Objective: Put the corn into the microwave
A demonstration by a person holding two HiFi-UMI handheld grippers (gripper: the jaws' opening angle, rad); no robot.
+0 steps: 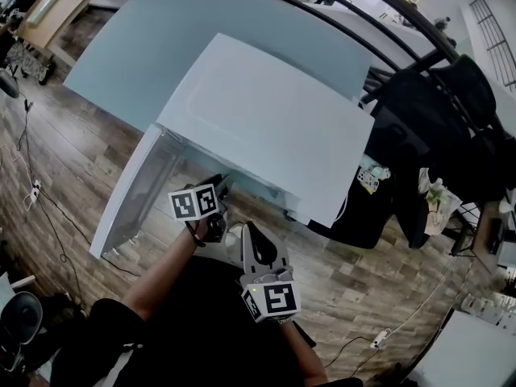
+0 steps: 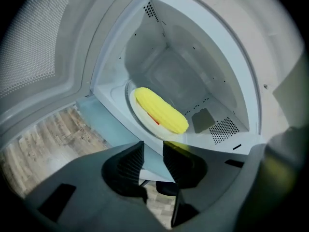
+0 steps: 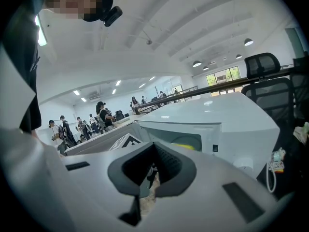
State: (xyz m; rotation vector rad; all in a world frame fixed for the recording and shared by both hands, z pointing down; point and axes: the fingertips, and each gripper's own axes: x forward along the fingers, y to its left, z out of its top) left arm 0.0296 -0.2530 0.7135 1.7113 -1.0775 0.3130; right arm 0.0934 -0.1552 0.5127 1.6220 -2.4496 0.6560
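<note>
A yellow corn cob lies on a white plate inside the open white microwave. The microwave door hangs open to the left. My left gripper sits just outside the opening, a little in front of the corn. Its jaws stand apart with nothing between them. In the head view the left gripper is at the microwave's front edge. My right gripper is held back, nearer the body, with its jaws together and empty. From there a sliver of the corn shows inside the microwave.
The microwave stands on a pale blue-grey table above a wooden floor. A black office chair with dark clothing is at the right. Cables and a power strip lie on the floor. Several people stand far off.
</note>
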